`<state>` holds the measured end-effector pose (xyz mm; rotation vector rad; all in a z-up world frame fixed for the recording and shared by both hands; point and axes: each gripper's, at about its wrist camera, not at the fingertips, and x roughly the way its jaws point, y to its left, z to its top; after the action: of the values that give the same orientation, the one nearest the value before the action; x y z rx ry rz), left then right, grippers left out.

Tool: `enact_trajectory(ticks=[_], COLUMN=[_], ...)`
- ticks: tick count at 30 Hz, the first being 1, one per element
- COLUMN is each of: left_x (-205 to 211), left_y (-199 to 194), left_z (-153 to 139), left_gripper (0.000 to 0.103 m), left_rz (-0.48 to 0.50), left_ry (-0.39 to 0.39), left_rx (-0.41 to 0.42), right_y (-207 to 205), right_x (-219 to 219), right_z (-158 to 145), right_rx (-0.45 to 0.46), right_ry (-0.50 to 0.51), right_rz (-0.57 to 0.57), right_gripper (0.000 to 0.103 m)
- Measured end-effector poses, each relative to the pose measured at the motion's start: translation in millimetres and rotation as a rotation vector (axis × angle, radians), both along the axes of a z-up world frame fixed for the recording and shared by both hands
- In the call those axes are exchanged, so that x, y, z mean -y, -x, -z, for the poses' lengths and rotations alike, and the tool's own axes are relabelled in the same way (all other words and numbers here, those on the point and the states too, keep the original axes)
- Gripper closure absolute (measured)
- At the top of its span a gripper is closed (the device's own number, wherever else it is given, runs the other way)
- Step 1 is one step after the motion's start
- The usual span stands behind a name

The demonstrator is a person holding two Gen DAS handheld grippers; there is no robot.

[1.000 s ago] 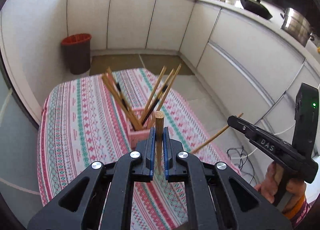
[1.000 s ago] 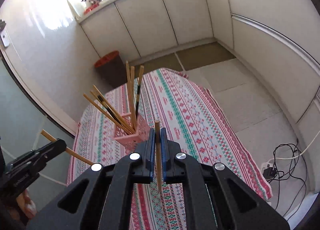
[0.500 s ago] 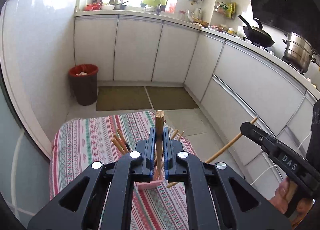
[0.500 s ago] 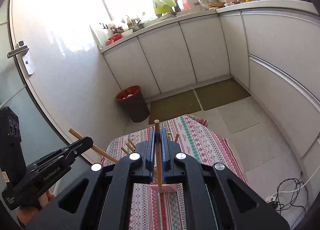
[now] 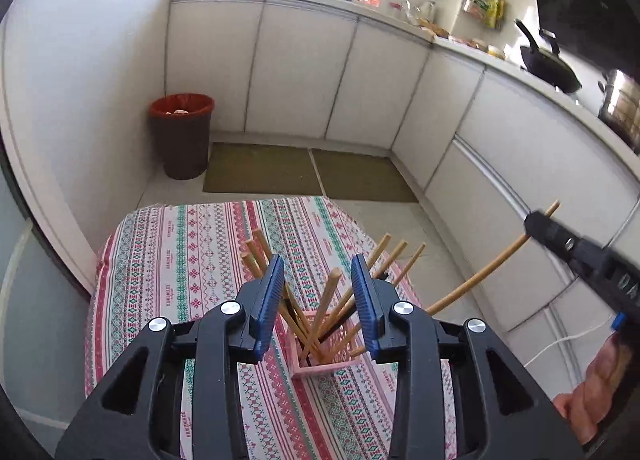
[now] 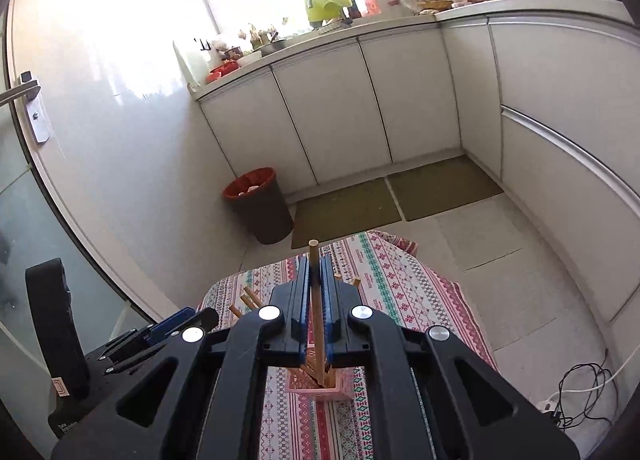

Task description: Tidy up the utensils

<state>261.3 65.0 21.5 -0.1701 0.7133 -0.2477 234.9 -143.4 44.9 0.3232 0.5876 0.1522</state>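
Opening now, your left gripper (image 5: 319, 294) has nothing pressed between its blue pads; the pink holder (image 5: 320, 368) full of chopsticks (image 5: 326, 306) sits just below on the striped tablecloth (image 5: 168, 260). Your right gripper (image 6: 316, 280) is clamped tight on one chopstick (image 6: 314, 260), upright over the same holder. Far left, a red-lined bin (image 5: 182, 136); cabinets (image 5: 300, 72) behind.

1. Left gripper (image 5: 318, 300): black angular frame, blue ribbed pads, four silver screws
2. Right gripper (image 6: 315, 310): same build; white lettering on its side, right of the left-wrist frame
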Motion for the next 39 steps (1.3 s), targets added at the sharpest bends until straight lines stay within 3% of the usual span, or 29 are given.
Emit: enact_trajectory(ticks=[5, 10, 13, 15, 19, 21, 27, 32, 39], left_x=[-21, -26, -24, -22, -14, -5, 21, 33, 40], left_y=[10, 8, 9, 14, 32, 45, 75, 98, 125], left_z=[-21, -21, -18, -20, -26, -27, -17, -12, -5], left_gripper=[0.06, 0.058, 0.056, 0.052, 0.027, 0.021, 0.016, 0.009, 0.007], left_rz=[-0.057, -0.071, -0.075, -0.084, -0.128, -0.147, -0.156, -0.15, -0.186], left_ry=[0.037, 0.038, 0.022, 0.003, -0.049, -0.097, -0.189, -0.2, -0.235], left_rx=[0.059, 0.048, 0.042, 0.057, 0.13, 0.172, 0.207, 0.215, 0.217], right_y=[-1, -8, -10, -6, 6, 15, 44, 73, 115], right_x=[-7, -18, -17, -15, -8, -6, 3, 9, 18], right_z=[2, 9, 20, 21, 19, 18, 24, 30, 39], right_rx=[0.006, -0.003, -0.03, -0.021, -0.014, -0.002, -0.01, -0.009, 0.027], right_ry=[0.009, 0.04, 0.029, 0.048, 0.086, 0.118, 0.178, 0.212, 0.238], right_rz=[-0.003, -0.021, -0.009, 0.014, 0.044, 0.067, 0.099, 0.123, 0.207], right_gripper=[0.097, 0.097, 0.082, 0.08, 0.075, 0.068, 0.06, 0.05, 0.018])
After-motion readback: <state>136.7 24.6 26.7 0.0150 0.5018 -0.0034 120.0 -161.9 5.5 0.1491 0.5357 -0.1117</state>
